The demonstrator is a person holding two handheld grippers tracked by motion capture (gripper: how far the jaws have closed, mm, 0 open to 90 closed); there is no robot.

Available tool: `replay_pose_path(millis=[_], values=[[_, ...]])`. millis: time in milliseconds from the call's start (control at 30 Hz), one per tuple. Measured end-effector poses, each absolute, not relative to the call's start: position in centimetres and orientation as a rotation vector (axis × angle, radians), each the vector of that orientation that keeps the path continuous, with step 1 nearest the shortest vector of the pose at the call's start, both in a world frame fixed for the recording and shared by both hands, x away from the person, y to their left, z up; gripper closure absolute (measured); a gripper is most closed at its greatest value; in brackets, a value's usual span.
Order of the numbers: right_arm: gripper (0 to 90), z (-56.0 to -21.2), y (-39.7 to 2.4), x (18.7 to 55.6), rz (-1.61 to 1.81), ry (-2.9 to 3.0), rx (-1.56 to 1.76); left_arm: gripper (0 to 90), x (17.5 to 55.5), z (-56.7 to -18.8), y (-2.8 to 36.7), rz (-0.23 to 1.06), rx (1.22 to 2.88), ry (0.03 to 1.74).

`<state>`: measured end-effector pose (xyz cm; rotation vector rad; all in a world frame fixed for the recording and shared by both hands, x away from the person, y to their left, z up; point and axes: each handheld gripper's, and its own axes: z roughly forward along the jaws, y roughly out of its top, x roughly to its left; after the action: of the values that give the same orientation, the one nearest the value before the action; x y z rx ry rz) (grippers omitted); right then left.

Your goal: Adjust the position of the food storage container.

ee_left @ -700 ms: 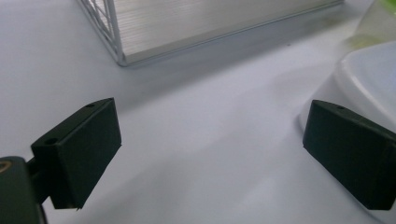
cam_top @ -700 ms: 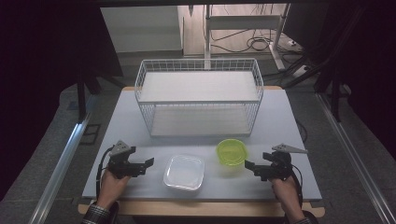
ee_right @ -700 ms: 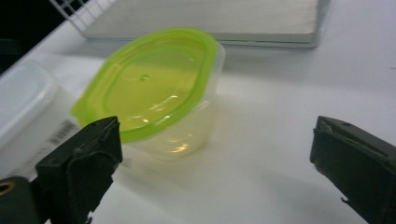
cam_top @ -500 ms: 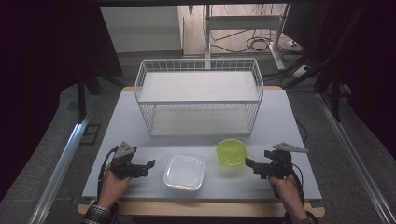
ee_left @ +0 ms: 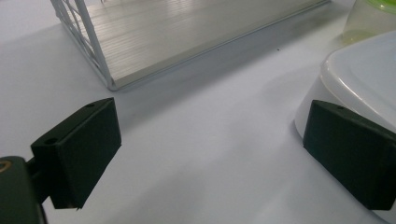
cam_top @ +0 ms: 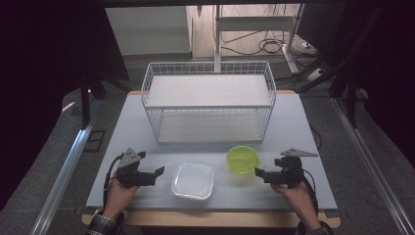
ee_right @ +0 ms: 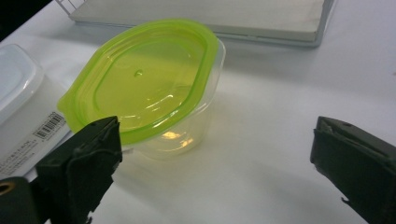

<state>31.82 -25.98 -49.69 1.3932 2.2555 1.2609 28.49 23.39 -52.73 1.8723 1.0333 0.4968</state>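
Up close, the right gripper view brings out what the high view cannot: the green-lidded tub [ee_right: 144, 84] has a clear body under an oval lid, a small tab at the lid's near left end, and a white label with a barcode [ee_right: 32, 137] lies on the table just beside it. There the lid's long axis runs from lower left to upper right, towards the wire basket [ee_right: 205, 16]. From the high view the same tub [cam_top: 242, 159] looks almost round, so its axis cannot be read there; it stands upright on the table [cam_top: 313, 132], in front of the basket [cam_top: 209, 105] and just ahead of the right gripper [cam_top: 260, 174].

The right gripper [ee_right: 210, 158] has its jaws spread wide, with nothing between them; the tub sits beyond its left jaw.

The left gripper [cam_top: 155, 172] is spread too, holding nothing. Its own view shows the white container [ee_left: 369, 74] lying at the right jaw, rim up, though whether they touch is unclear. From above, that container [cam_top: 193, 181] is a rounded square, flat on the table, between the two grippers and just left of the tub.
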Motion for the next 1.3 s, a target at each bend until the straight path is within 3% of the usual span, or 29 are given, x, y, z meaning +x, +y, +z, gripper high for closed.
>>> replay_pose_path(millis=[200, 600, 800, 1300], values=[[15.4, -48.6, -25.3, 32.0, 1.225, 2.271, 1.374, 4.1, 28.6, -52.9, 23.2, 0.488, 1.883, 1.029], [56.6, -46.3, -22.7, 32.2, 1.189, 2.379, 1.152, 4.3, 28.7, -53.0, 23.1, 0.477, 1.893, 1.029], [69.8, -46.3, -21.4, 32.5, 1.176, 2.459, 1.056, 4.4, 28.7, -53.1, 23.0, 0.479, 1.898, 1.026], [85.7, -46.3, -16.2, 33.9, 1.167, 2.57, 0.882, 4.5, 28.7, -53.2, 22.8, 0.481, 1.911, 1.021]])
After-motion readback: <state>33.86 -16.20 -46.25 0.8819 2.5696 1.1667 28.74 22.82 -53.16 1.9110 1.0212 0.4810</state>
